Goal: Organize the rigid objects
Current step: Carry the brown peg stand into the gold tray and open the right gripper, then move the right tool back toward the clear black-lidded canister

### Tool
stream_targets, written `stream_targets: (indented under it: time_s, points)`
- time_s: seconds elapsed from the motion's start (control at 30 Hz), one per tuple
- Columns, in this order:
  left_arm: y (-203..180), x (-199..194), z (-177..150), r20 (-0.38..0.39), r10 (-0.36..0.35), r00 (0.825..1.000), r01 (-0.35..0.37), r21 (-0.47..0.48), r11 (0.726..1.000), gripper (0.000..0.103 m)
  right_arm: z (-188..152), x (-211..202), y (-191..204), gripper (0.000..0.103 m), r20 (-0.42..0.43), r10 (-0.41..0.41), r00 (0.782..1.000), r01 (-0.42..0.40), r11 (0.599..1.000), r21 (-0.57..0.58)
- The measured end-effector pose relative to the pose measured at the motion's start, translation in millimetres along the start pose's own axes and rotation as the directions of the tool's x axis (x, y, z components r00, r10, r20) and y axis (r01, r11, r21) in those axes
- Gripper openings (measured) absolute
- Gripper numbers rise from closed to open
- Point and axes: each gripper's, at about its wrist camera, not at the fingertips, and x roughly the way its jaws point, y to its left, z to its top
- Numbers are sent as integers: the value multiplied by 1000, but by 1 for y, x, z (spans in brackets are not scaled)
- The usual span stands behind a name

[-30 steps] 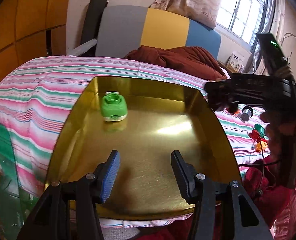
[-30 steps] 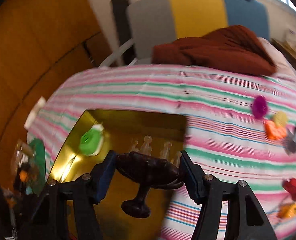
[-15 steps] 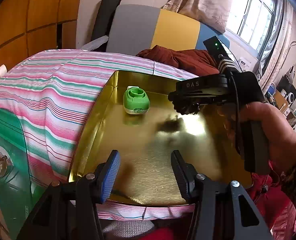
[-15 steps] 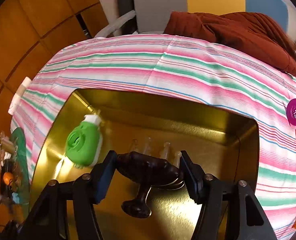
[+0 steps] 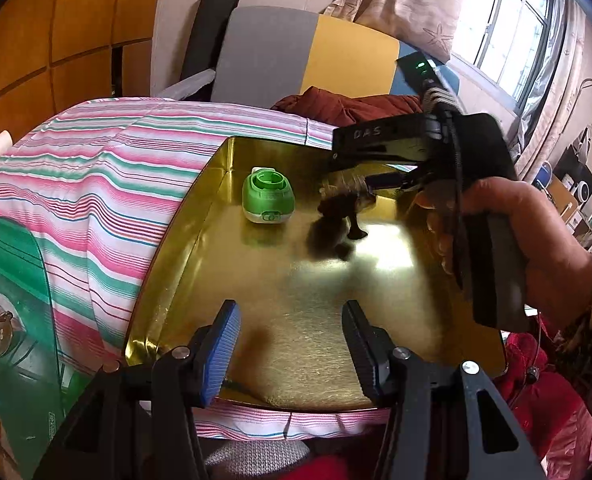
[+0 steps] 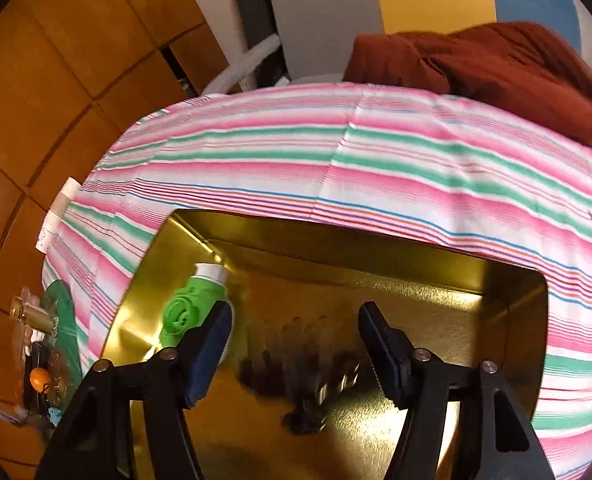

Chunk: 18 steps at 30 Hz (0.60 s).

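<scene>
Tray: a gold metal tray (image 5: pixel 255 304) sits on the pink-and-green striped cloth (image 5: pixel 95 184).
Green item: a green plastic device (image 5: pixel 268 197) lies in the tray's far left corner.
Dark item: a dark stemmed object (image 6: pixel 300 376), blurred, is over the tray floor between the right claw's fingers, clear of both pads.
Right gripper (image 6: pixel 296 344): jaws have just been opening; it grips nothing, held above the tray.
Left gripper (image 5: pixel 291 344): jaws apart and empty, at the tray's near edge.
</scene>
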Motion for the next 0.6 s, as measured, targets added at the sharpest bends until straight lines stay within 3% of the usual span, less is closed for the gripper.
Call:
stream_targets:
  time_s: [0.43,0.6]
  points:
    - [-11,-2,-3,-3,0,1000,0,16,1000,54,-33,-64,-10,83,86,70,994,-72,997,18]
    - [-17,-3,-6,-6,2,1000,-2,29,1000,54,-44,-77,-10,83,101,39,994,-40,999,0]
